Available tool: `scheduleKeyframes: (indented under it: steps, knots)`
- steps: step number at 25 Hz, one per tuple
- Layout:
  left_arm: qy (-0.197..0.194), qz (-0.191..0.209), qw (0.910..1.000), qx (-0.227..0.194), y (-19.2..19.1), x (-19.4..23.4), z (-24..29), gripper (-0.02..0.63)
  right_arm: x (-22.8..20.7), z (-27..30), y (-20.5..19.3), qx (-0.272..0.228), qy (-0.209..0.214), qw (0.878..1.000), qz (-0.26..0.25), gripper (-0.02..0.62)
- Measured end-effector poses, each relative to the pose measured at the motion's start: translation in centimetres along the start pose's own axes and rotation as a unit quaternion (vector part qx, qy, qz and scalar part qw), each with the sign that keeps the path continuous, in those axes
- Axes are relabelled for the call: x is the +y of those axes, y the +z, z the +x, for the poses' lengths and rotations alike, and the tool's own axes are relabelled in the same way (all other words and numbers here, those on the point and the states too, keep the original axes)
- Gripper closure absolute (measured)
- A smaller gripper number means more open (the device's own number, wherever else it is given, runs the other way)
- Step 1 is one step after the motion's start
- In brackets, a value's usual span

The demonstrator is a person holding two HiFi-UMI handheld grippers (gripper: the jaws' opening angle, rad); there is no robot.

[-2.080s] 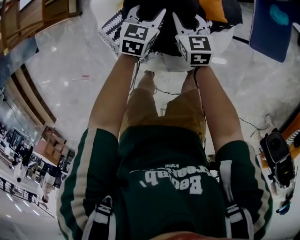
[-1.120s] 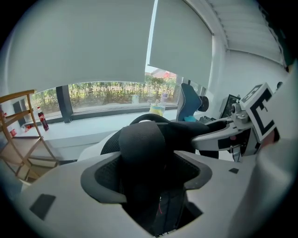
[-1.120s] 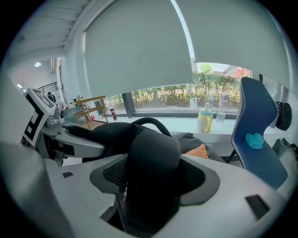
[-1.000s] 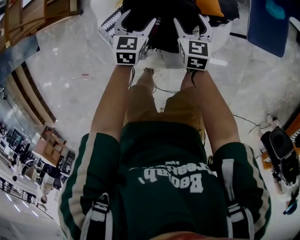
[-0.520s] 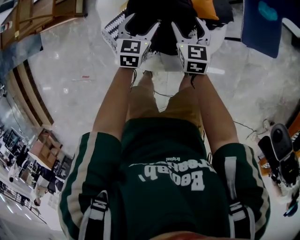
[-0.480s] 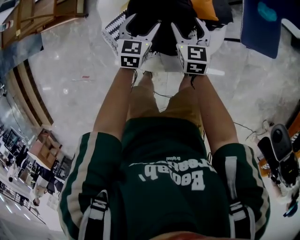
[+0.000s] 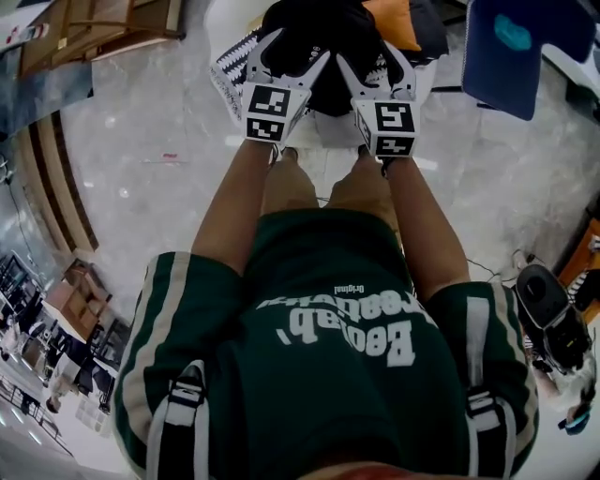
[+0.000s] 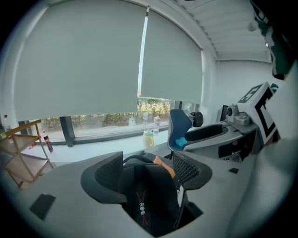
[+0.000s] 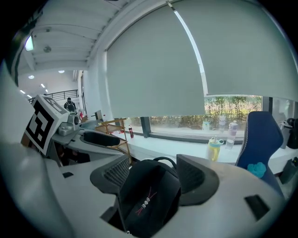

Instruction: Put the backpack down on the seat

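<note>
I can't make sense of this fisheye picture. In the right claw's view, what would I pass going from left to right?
wooden rack → red bottle → black backpack → yellow-green bottle → blue chair

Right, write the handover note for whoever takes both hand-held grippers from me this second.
Left hand-held gripper: jaws set wide, clamped on the black backpack.
Right hand-held gripper: the same, gripping the backpack beside the left one.
Where things are: the backpack is held upright at the white seat, straight in front of the person.
Done: backpack brought to the seat.
Left: the views do not show whether its weight is on the seat. Lower until it settles, check it stands, then open both grippers and draw them back.
</note>
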State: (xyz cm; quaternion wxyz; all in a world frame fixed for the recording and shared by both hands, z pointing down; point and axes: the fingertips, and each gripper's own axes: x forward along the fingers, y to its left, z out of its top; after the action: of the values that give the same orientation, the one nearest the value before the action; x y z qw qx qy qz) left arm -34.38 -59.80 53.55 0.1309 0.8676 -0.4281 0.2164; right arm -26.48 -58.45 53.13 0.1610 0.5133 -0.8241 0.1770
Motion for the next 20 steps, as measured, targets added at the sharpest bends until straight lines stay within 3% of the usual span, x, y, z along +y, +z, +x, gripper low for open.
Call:
scheduleKeyframes:
  steps: [14,20]
  knots:
    - [-0.003,0.027,0.9964,-0.081,10.4,-3.0,-8.0,0.273,2.0,-8.1,9.9,-0.084,0.038,0.994,-0.053,0.31]
    - [-0.001,0.063,0.9908,-0.12,15.4,-3.8,-10.9,0.273,3.0,-11.3,14.8,-0.125,0.048,0.989,-0.057,0.31]
